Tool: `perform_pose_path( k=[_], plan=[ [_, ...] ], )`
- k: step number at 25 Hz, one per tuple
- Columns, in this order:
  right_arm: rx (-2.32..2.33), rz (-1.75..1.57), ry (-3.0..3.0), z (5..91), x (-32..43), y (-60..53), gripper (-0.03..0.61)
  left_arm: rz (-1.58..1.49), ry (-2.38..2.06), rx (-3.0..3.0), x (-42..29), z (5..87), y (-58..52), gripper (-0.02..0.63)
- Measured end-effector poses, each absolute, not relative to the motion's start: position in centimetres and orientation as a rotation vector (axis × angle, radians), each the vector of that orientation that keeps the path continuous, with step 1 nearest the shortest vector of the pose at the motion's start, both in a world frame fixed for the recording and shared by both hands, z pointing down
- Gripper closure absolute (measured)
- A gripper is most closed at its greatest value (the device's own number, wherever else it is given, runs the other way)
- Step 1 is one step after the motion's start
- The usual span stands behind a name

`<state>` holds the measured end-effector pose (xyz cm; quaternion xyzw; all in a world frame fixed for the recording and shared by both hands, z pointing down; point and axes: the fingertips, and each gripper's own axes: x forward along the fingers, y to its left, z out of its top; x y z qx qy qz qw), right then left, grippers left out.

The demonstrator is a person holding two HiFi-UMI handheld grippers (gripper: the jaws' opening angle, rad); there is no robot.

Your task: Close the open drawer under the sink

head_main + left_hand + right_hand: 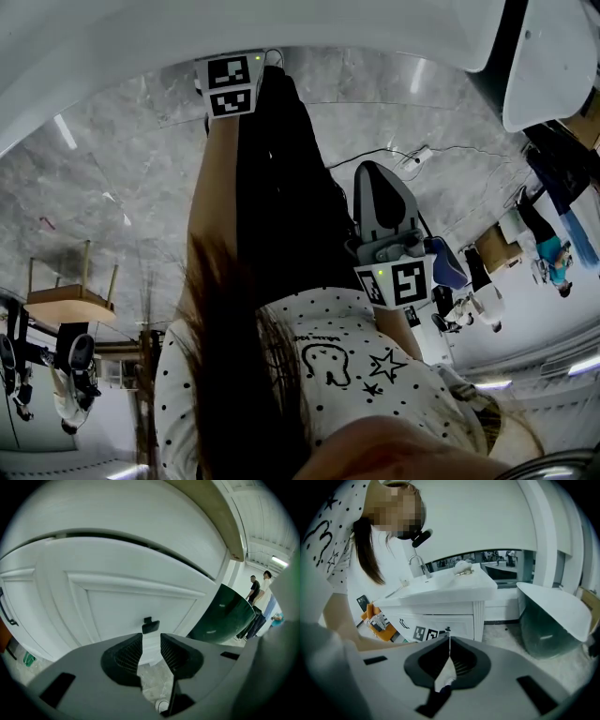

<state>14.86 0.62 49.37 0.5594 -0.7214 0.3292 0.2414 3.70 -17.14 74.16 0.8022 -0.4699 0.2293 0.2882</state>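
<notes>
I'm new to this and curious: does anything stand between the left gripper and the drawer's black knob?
Nothing visible does. The left gripper has its jaws apart and empty, and the black knob on the white drawer front shows straight past the gap, not yet touched.

Grey veined stone floor (131, 159) polished and glossy, white panelled drawer front (140, 602) smooth satin paint with small dark matt knob (150, 626), left gripper (151, 644) matt grey plastic with black ribbed rubbery pads (129, 653), white sink (440, 585) glossy ceramic-looking, curved faucet (417, 564) shiny metal, white dotted shirt (309, 347) soft cloth.
</notes>
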Motion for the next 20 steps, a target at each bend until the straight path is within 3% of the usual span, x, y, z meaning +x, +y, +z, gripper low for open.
perform_pose_path(
  k=[2,4,7,20],
  plan=[
    [1.544,0.887,-1.981,48.5,15.1,0.3,0.565,0.625,-1.260,2.146,2.9,72.8,-15.3,0.516],
    [1.562,0.872,-1.995,47.4,15.3,0.1,0.565,0.605,-1.296,2.156,1.7,70.1,-13.5,0.584],
    [1.588,0.838,-2.018,46.0,15.7,-0.2,0.565,0.527,-1.360,2.172,0.0,64.7,-12.3,0.607],
    [1.677,0.601,-2.247,33.6,14.7,-3.5,0.565,0.266,-1.388,2.416,-0.8,38.2,-10.1,0.609]
  ],
)
